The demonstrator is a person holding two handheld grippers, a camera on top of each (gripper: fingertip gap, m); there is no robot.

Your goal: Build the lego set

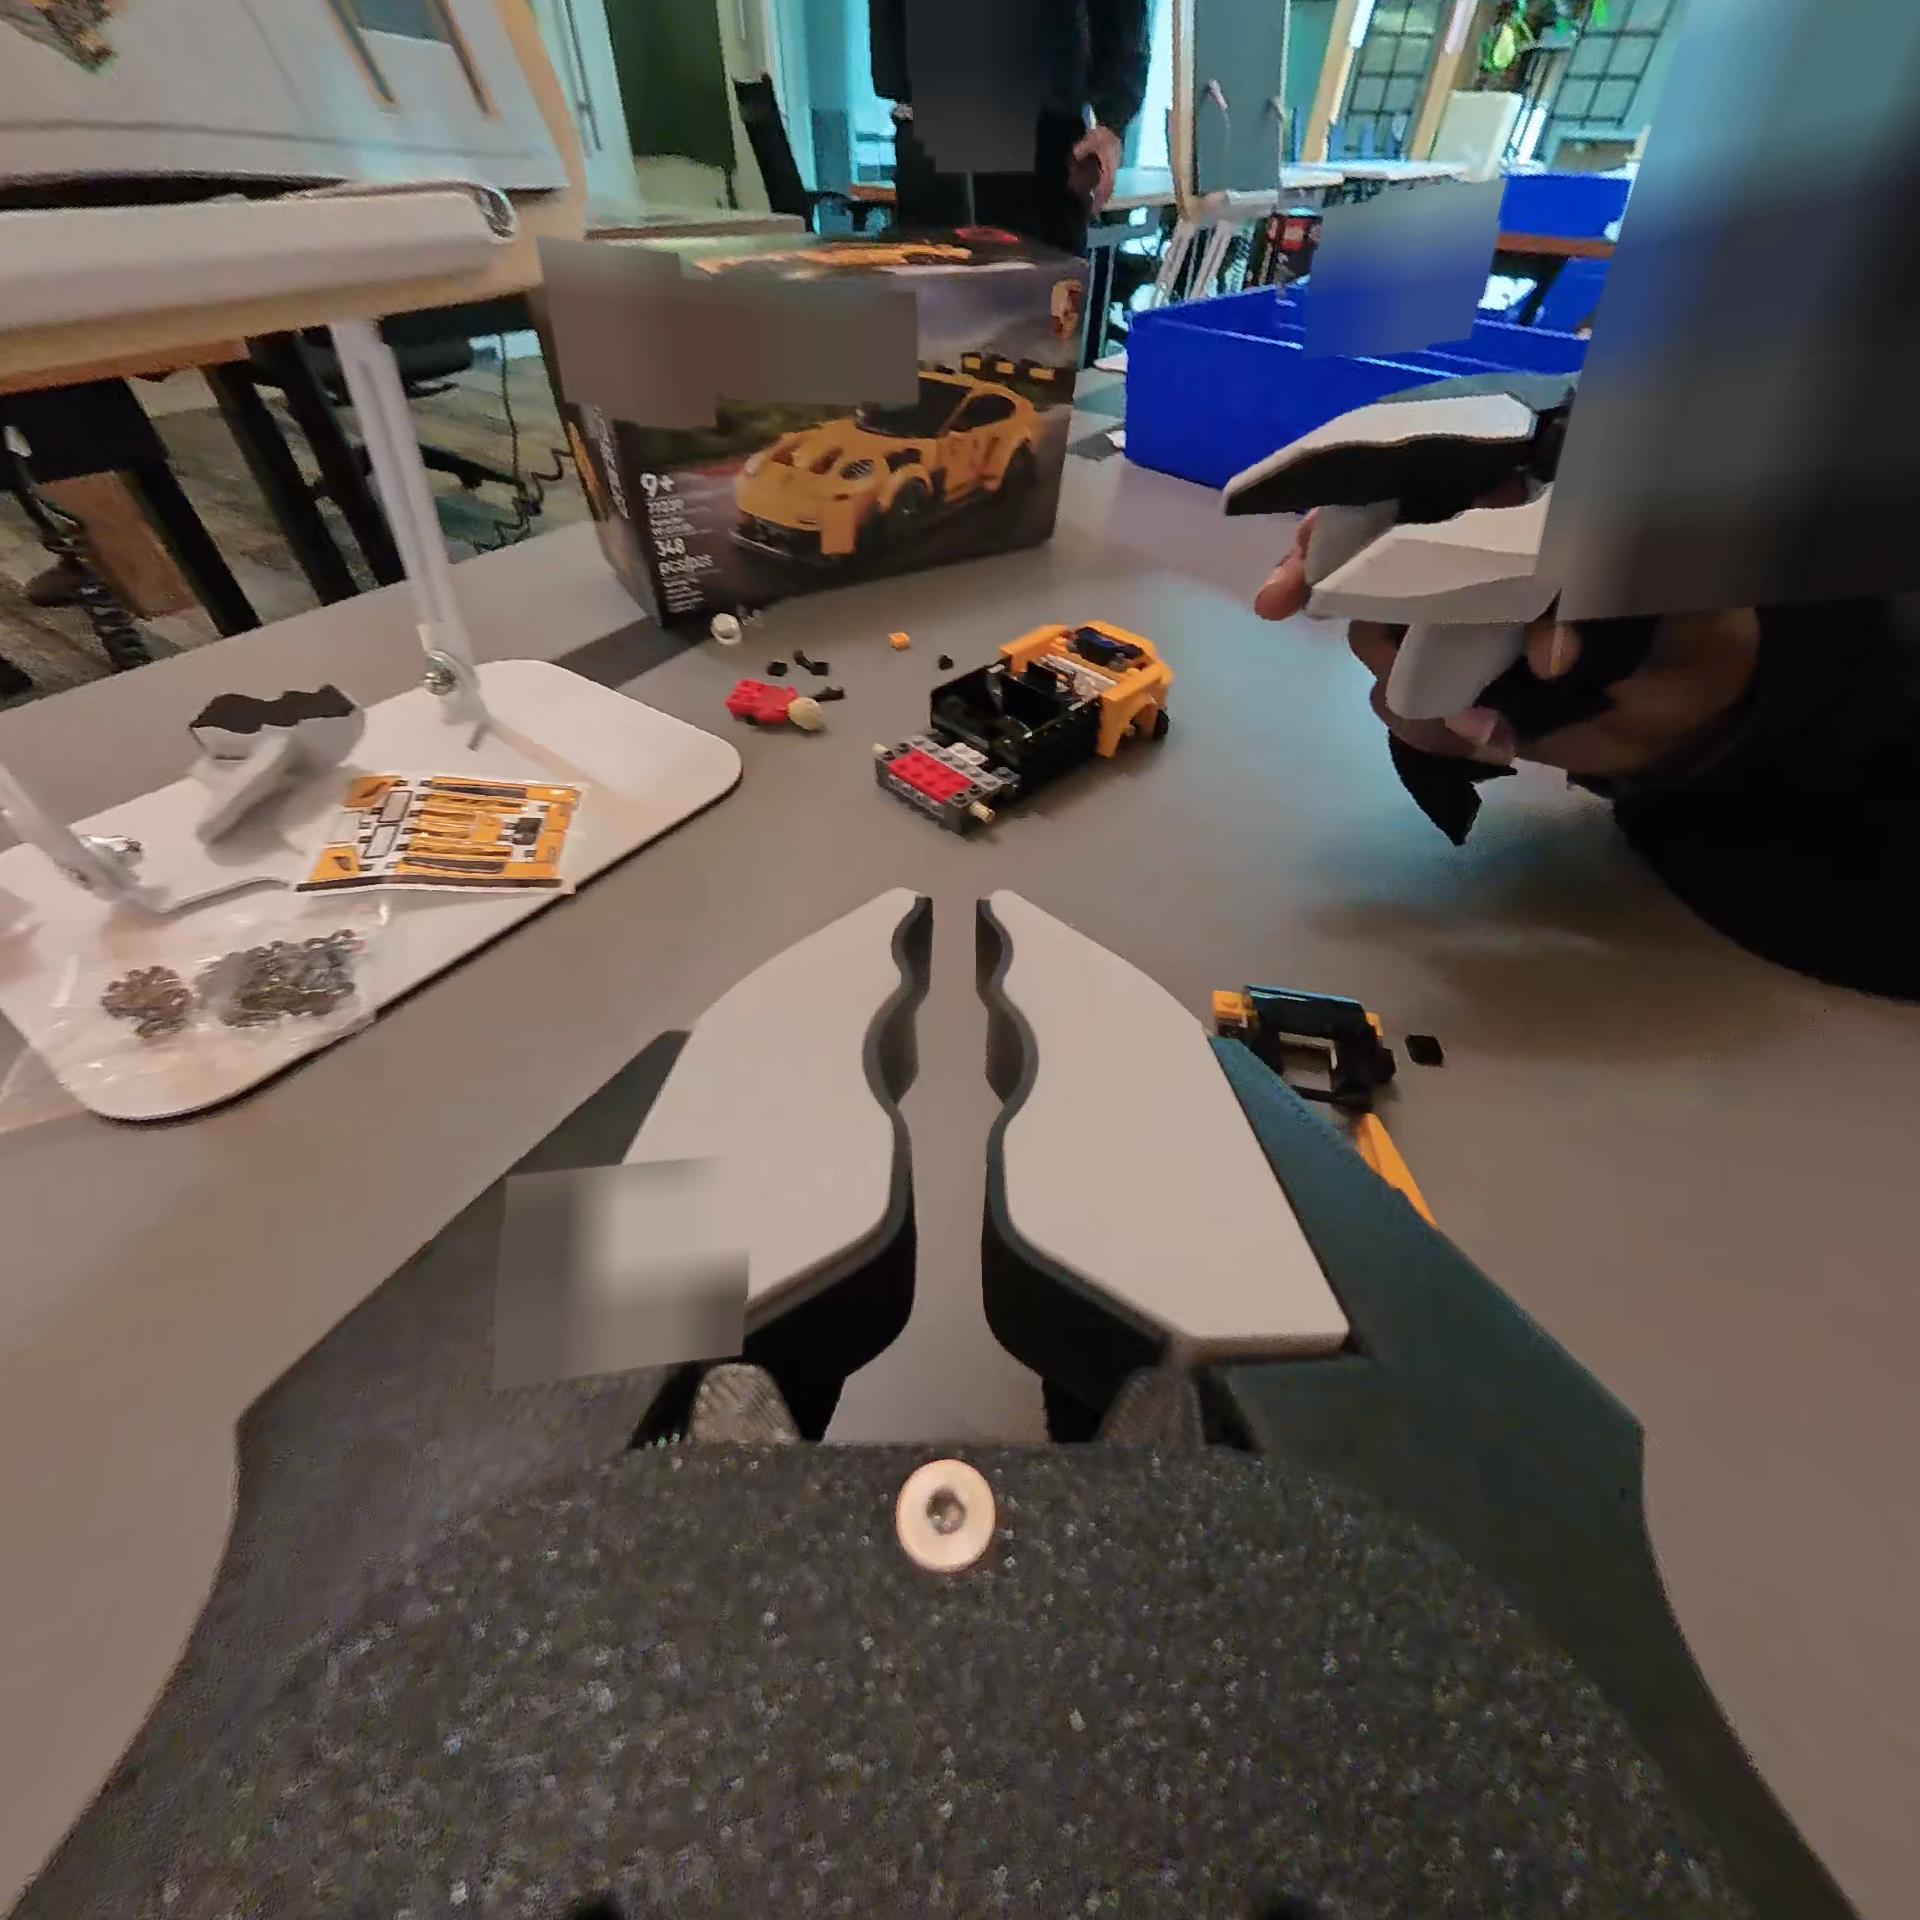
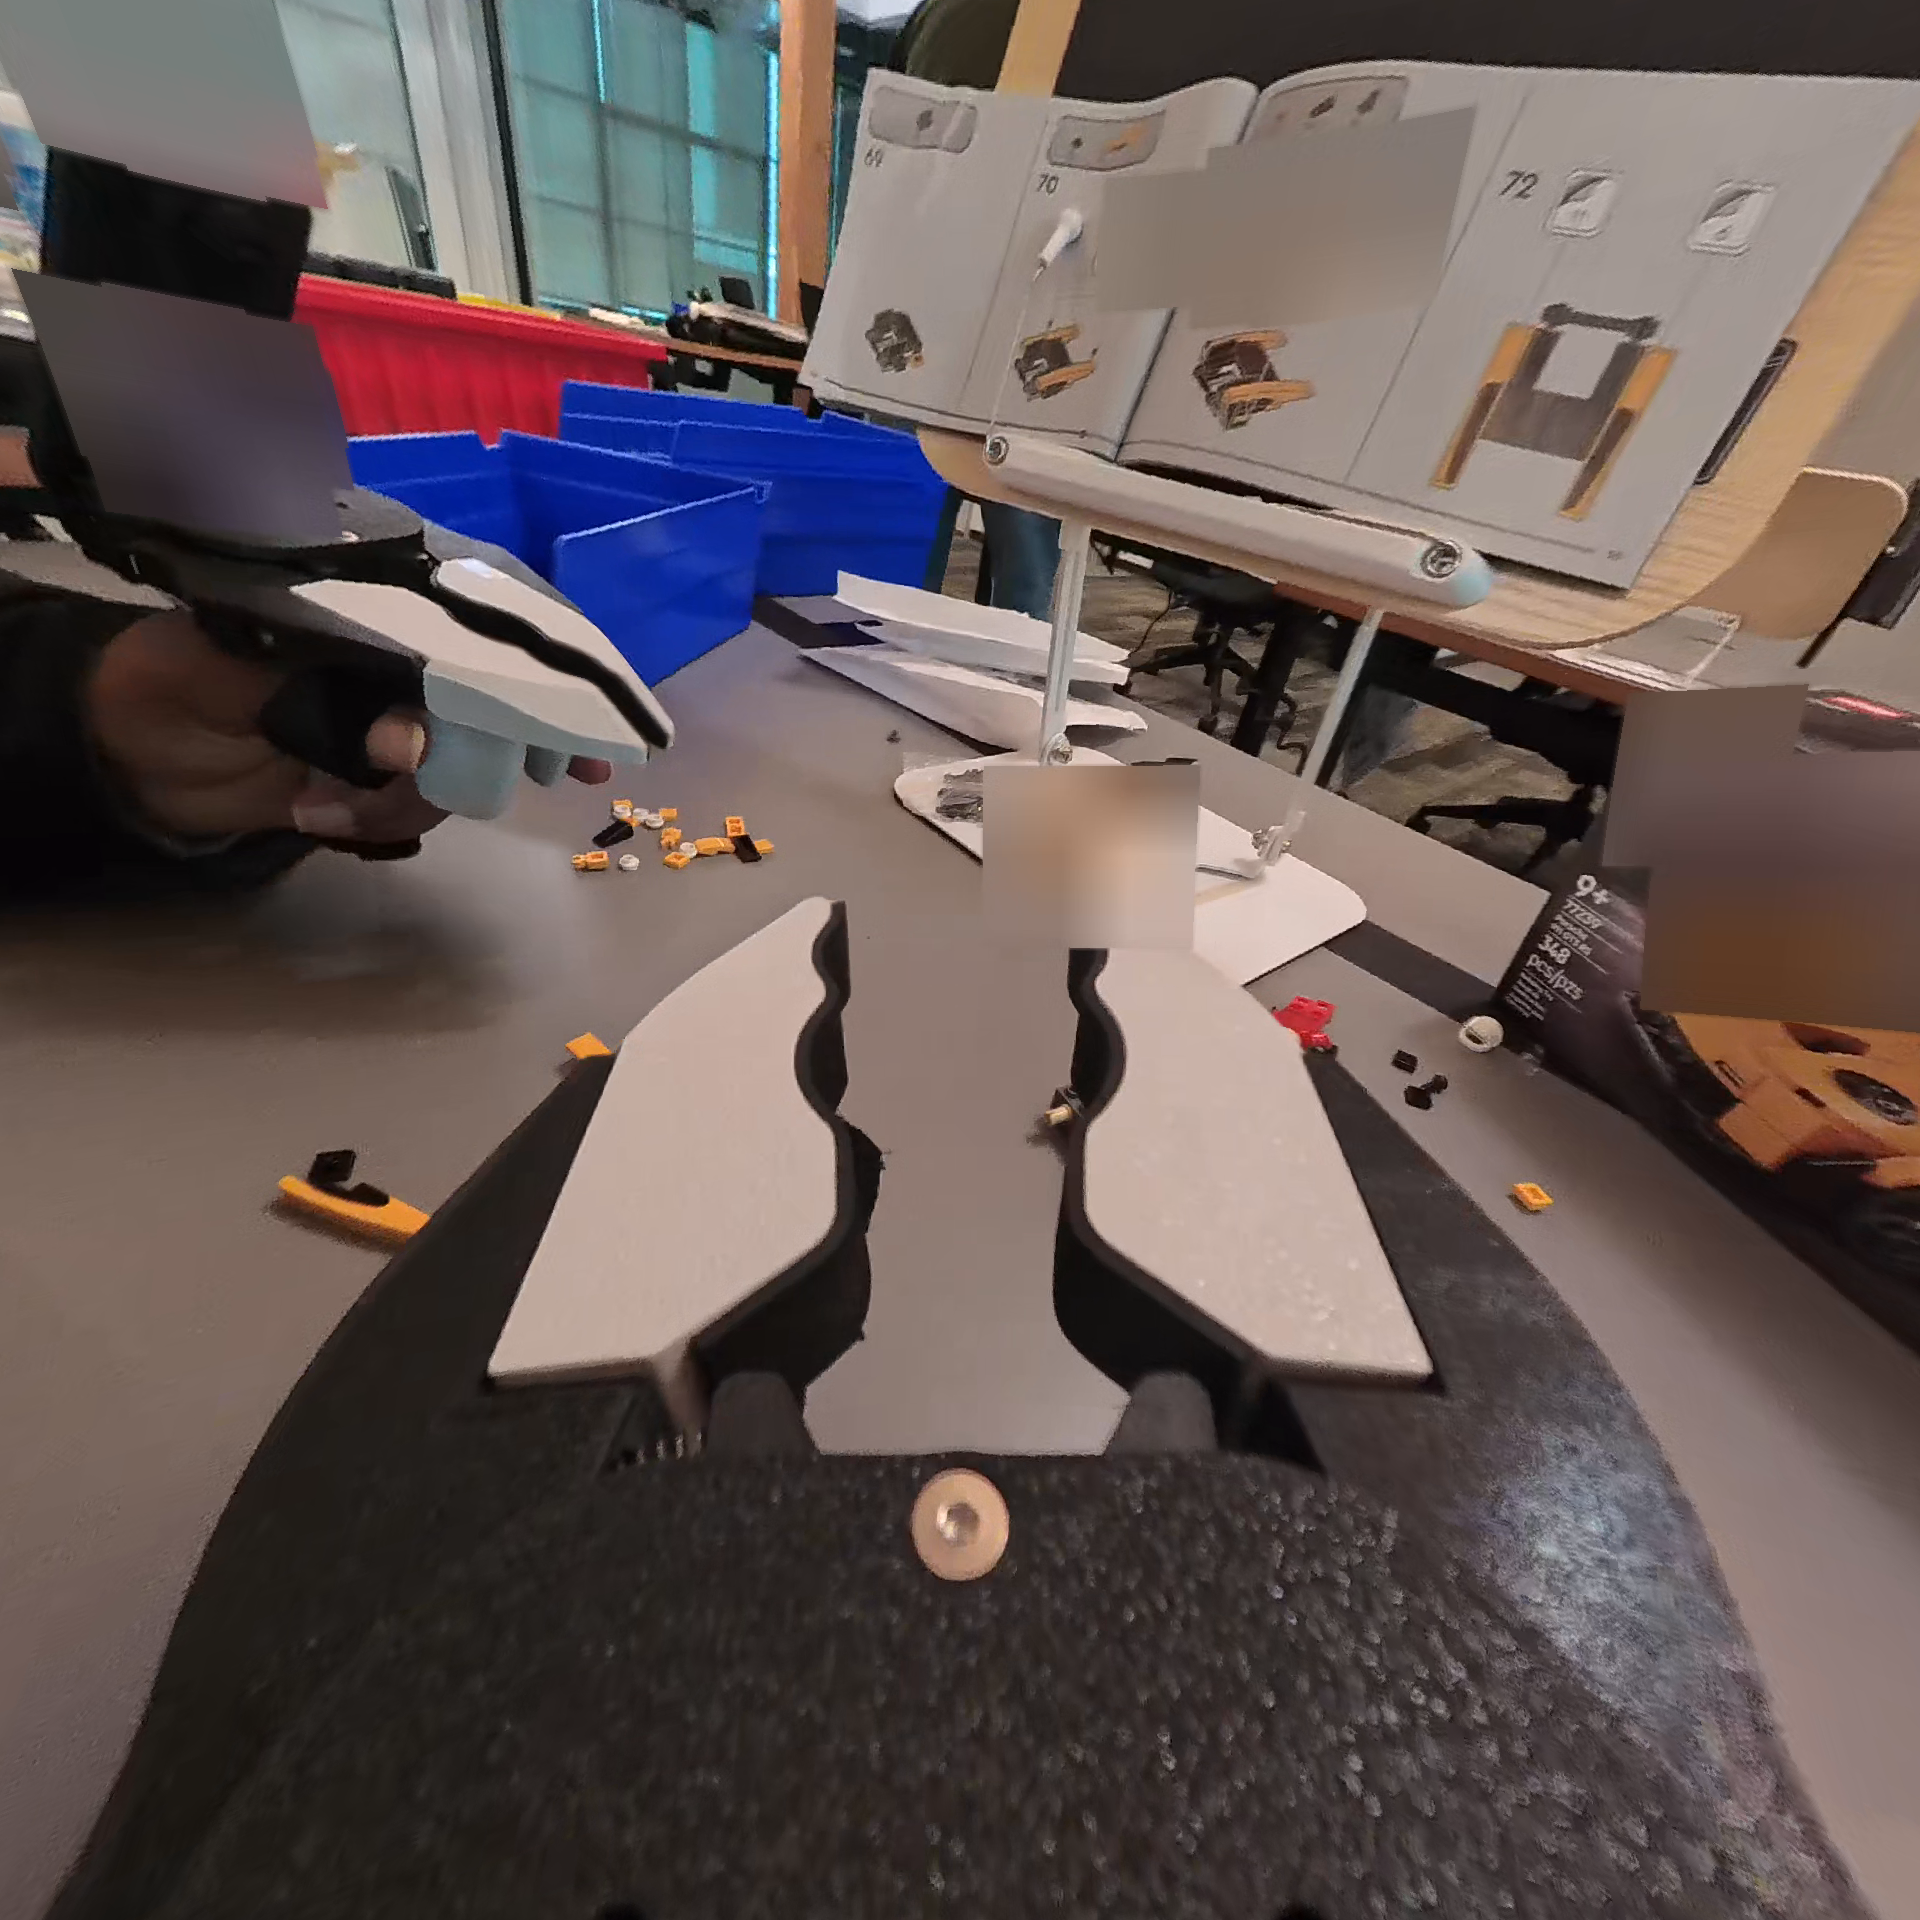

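Lego car (image 1: 1029,727), half built on the grey table (image 1: 1351,1351), looks light, rigid but prone to popping apart, best gripped across its black sides; left gripper (image 1: 954,914) nearly closed and empty, right gripper (image 2: 956,935) spread empty.

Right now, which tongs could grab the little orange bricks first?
Probably left: the left tongs hover just beside the orange bricks, though nearly closed. The right tongs are open but farther back.
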